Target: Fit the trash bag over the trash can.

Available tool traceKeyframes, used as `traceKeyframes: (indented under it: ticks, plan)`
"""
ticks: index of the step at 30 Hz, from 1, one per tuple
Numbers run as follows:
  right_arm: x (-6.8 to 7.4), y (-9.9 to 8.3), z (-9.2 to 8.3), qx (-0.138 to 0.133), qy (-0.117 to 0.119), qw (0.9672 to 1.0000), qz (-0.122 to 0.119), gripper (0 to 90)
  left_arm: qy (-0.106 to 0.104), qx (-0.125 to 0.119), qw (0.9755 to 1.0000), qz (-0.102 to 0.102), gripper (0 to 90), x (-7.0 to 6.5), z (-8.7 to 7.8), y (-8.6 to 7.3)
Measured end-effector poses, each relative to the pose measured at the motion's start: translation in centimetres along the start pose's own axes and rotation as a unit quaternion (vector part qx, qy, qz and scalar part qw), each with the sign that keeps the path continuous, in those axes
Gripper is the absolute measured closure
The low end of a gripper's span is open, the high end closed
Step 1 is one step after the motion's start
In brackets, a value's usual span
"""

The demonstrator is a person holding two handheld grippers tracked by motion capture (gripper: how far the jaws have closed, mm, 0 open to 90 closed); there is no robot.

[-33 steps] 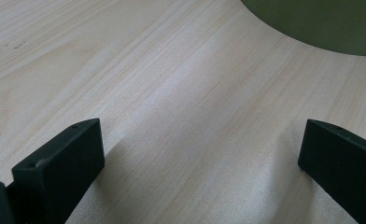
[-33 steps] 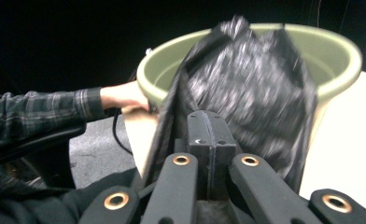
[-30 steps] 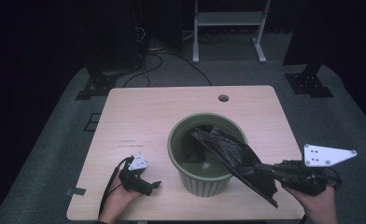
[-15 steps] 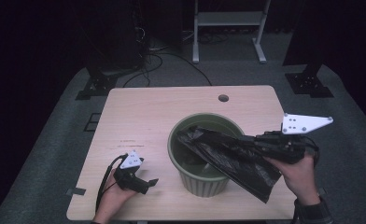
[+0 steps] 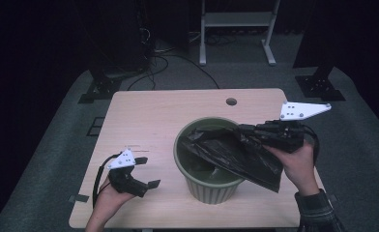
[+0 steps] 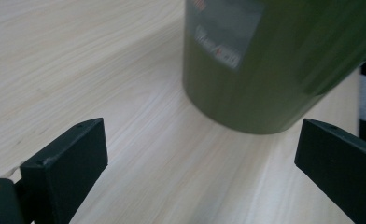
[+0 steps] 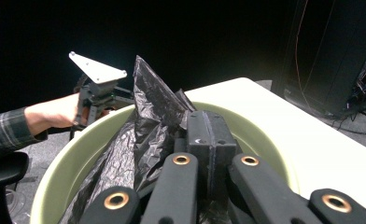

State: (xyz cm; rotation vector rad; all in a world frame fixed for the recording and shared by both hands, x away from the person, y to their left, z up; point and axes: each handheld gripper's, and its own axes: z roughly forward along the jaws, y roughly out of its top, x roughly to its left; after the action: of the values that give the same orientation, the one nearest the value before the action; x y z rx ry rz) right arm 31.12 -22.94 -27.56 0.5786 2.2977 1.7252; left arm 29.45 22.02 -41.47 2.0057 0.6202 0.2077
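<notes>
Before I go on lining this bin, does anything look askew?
Yes: the black bag is bunched and lopsided, part inside the green bin, part draped over its right rim, pinched in the right gripper. The left gripper is open, holding nothing.

Plenty of bare table (image 5: pixel 149 121) on the left and along the far edge, so a hand can slide through there no problem. The green bin (image 5: pixel 211 186) sits right in the middle-front and blocks the straight path between the two sides. A black bag (image 5: pixel 236 152) drapes across its mouth and over the right rim, so dropping in from above is mostly blocked.
</notes>
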Motion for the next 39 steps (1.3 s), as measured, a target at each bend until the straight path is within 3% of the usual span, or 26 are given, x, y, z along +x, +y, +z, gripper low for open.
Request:
traceKeyframes:
  ticks: [4,10,15,20,25,39]
  plan:
    - [-0.3,0.1,0.3,0.000,0.001,1.0000,0.001,90.0,-0.025,-0.017,0.9995,0.011,2.7,-0.2,-0.6,1.1]
    - [-0.4,0.5,0.5,0.005,-0.001,1.0000,-0.004,90.0,-0.035,-0.048,0.9978,0.030,5.5,-0.5,-2.1,3.4]
    - [-0.6,0.6,0.5,0.006,-0.002,0.9999,-0.008,90.0,-0.063,-0.092,0.9930,0.039,17.6,-0.9,-3.0,5.5]
    - [-0.8,0.6,0.7,0.007,0.001,1.0000,-0.004,90.0,-0.084,-0.109,0.9891,0.051,27.3,-1.3,-3.0,7.9]
    - [-0.8,0.6,0.8,0.008,0.002,1.0000,-0.004,90.0,-0.101,-0.119,0.9853,0.069,35.4,-1.9,-2.3,10.5]
    - [-0.9,0.6,1.4,0.011,0.009,0.9999,-0.005,90.0,-0.127,-0.121,0.9782,0.111,40.1,-3.1,2.2,15.6]
